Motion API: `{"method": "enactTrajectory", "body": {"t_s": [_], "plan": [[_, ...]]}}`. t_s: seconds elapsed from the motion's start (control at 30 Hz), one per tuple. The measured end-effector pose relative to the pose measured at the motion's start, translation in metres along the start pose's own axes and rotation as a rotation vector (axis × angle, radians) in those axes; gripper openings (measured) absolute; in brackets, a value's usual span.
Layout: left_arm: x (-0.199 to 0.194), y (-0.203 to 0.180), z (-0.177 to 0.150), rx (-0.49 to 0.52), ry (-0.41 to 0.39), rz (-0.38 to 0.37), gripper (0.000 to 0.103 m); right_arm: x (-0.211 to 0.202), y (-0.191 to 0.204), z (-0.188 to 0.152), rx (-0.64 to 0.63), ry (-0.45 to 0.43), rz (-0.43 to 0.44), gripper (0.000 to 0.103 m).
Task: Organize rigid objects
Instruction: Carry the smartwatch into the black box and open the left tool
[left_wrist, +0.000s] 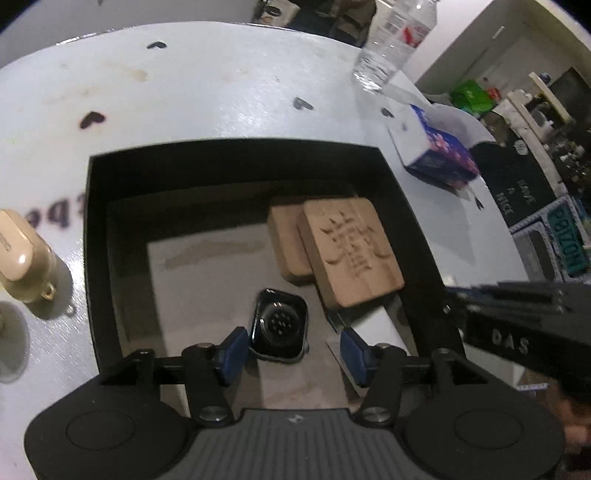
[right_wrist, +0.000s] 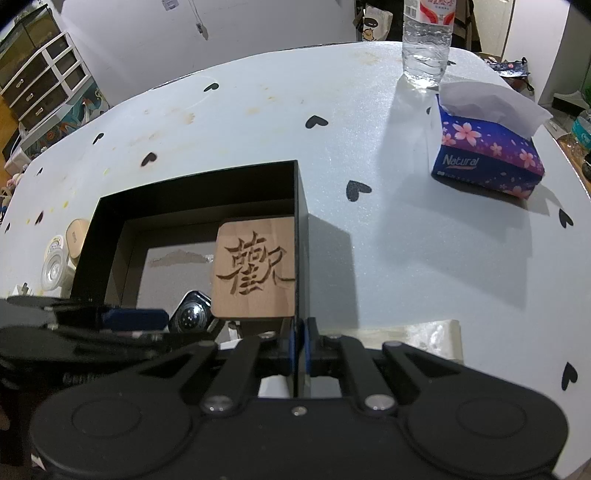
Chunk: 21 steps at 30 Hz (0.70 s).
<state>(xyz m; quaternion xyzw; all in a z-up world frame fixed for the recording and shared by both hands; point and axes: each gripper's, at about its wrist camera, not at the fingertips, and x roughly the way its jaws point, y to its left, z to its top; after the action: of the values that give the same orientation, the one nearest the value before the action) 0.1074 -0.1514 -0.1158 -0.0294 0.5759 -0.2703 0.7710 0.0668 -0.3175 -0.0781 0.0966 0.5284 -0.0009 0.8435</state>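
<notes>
Left gripper (left_wrist: 291, 349) hangs wide open over my smartwatch body (left_wrist: 279, 325), inside the black box (left_wrist: 236, 162) beside two carved wooden blocks (left_wrist: 351, 254). Right gripper (right_wrist: 301, 345) pinches the box wall. Cream case (left_wrist: 22, 254) outside awaits.

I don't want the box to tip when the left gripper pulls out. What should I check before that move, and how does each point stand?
1. Left gripper open: ok.
2. Watch body lying on the floor of the black box: ok.
3. Left fingers clear of the watch: cannot tell, one pad sits right beside it.
4. Right gripper clamped on the box wall: ok.
5. Wooden blocks inside the box: ok, one leaning on the other.
</notes>
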Motion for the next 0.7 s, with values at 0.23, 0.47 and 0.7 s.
{"method": "enactTrajectory", "body": {"t_s": [0.23,0.47,0.7], "plan": [[-0.001,0.0,-0.003,-0.027,-0.049,-0.116,0.052,0.0,0.0,0.0,0.0,0.0,0.0,0.006],[-0.014,-0.009,-0.006,0.046,-0.086,-0.08,0.057,0.0,0.0,0.0,0.0,0.0,0.0,0.006],[-0.043,-0.013,-0.016,0.125,-0.145,-0.012,0.073,0.0,0.001,0.0,-0.004,-0.001,-0.001,0.006]]}}
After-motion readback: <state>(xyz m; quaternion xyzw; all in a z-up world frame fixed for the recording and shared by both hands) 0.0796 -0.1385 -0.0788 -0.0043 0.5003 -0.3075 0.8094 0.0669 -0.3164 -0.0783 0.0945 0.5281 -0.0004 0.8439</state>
